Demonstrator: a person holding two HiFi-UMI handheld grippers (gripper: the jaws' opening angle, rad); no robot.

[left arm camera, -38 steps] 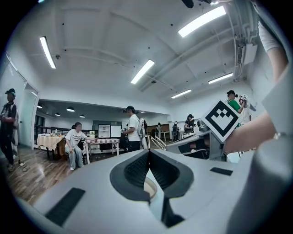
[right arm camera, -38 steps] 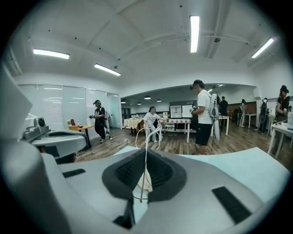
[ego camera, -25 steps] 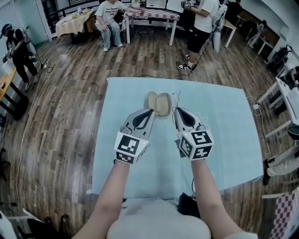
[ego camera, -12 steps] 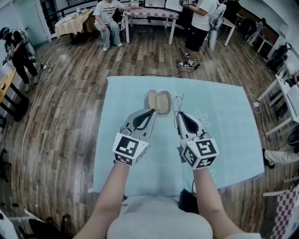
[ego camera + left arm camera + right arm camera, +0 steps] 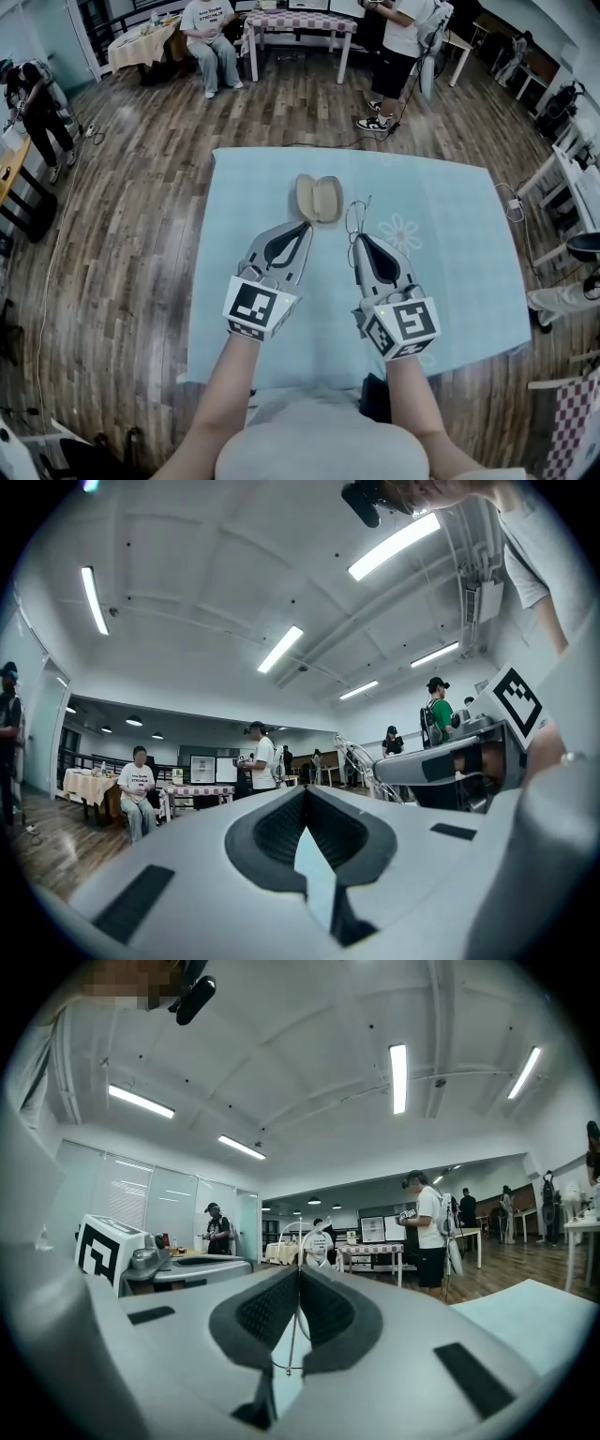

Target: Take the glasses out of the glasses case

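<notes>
**Glasses clear of the case, held by one thin wire**

On the cloth-covered counter (image 5: 450, 281), the glasses case (image 5: 319, 200) lies open and looks empty, just ahead of both grippers. The left gripper (image 5: 305, 797) has its jaws together on nothing. The right gripper (image 5: 300, 1274) is pinched closed on a slim wire arm of the glasses (image 5: 291, 1340), which hang above the counter just right of the case. So narrow a hold could let the frame swivel or slip out, and a hard squeeze may bend the wire.
</notes>
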